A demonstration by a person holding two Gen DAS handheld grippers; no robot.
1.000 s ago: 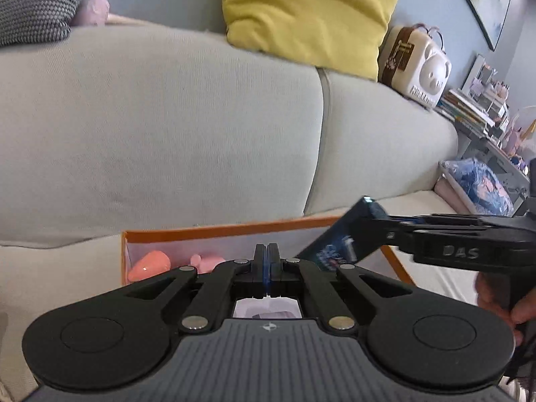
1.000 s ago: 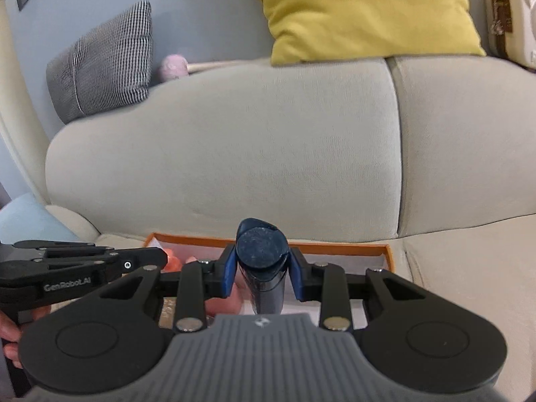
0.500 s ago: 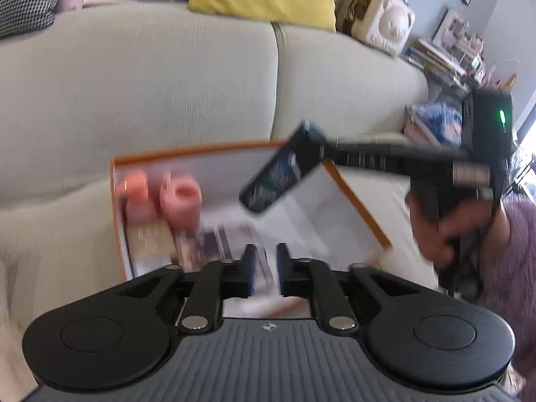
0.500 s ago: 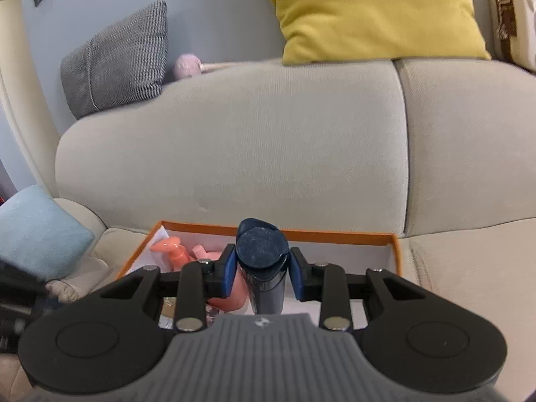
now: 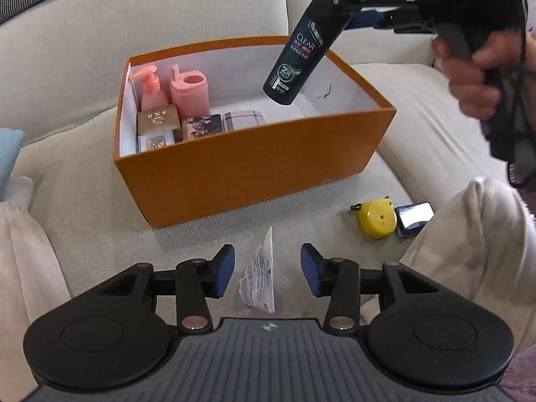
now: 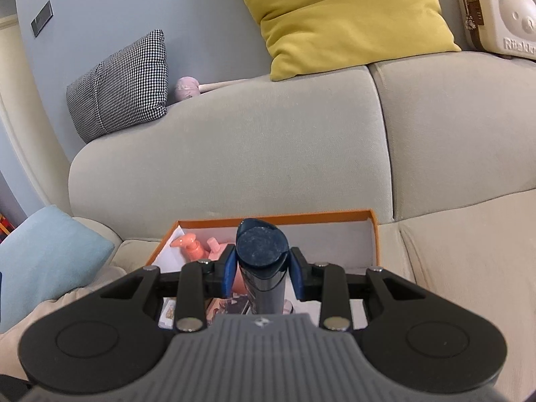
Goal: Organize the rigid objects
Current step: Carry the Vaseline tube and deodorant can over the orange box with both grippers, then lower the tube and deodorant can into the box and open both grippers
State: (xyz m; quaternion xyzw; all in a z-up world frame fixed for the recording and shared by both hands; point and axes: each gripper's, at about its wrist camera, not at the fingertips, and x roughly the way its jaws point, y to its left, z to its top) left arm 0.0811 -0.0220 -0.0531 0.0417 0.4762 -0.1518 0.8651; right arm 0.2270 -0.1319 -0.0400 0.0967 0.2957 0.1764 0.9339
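Dark bottle [image 6: 262, 261] between the right gripper [image 6: 262, 273] jaws — orange box [image 6: 374, 234] beyond, on the sofa [image 6: 234, 154]

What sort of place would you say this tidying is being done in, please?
Most likely a living room at home: the orange box sits on a beige sofa, with a yellow cushion and a houndstooth cushion on its back against a blue-grey wall.

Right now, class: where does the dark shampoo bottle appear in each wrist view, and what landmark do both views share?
Left wrist: shampoo bottle upper right of centre, tilted, hanging above the orange box.
Right wrist: bottle's end bottom centre, between the blue pads.
Shared landmark: the orange box.
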